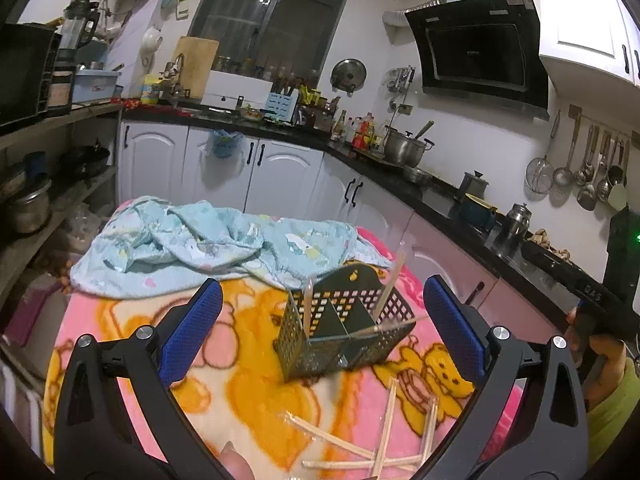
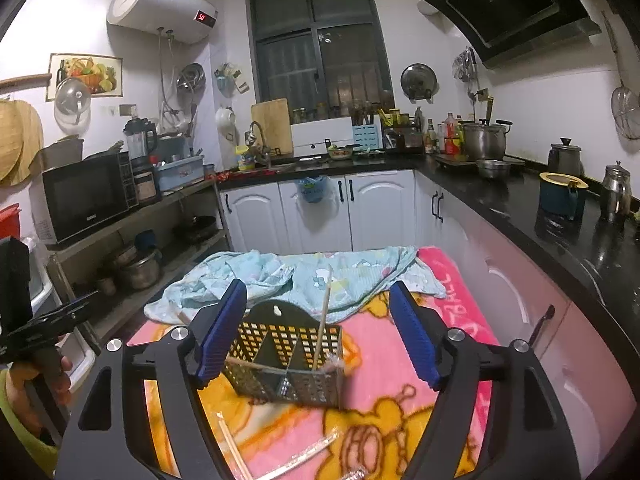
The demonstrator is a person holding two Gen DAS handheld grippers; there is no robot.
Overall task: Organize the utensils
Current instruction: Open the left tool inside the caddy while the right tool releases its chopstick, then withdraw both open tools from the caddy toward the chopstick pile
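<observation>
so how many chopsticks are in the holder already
3 in the holder: one upright at left, one leaning at right, one lying across the rim. Others may be hidden.

Perforated metal utensil holder (image 1: 344, 332), divided into compartments, standing upright on the pink cartoon blanket (image 1: 248, 392). Wooden chopsticks (image 1: 390, 284) lean inside it, one lying across its rim; further chopsticks (image 1: 384, 436) lie scattered on the blanket nearby.
</observation>
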